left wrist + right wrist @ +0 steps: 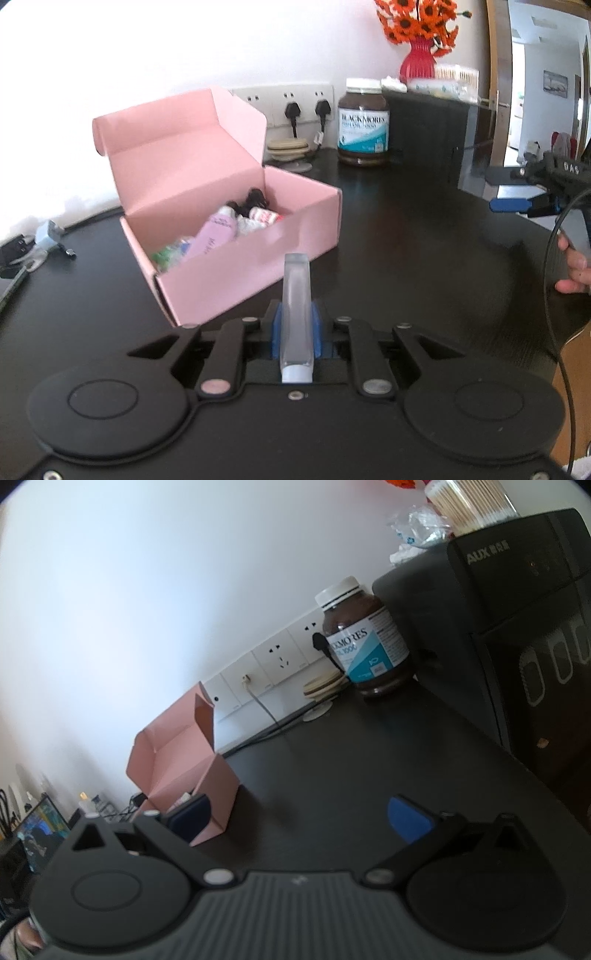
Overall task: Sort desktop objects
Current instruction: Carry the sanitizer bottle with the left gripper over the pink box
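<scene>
Left gripper (295, 328) clamped on clear tube (295, 306), white cap toward camera, long axis pointing away along fingers. Pink box (236, 236) open on dark desk (406, 240), ahead and left of tube tip, near, not touching; already holds small items. Right gripper (299, 819) jaws spread wide, empty, box to its left. Judgement: left hand nearer; drop calls for forward-left reach over front wall.
</scene>
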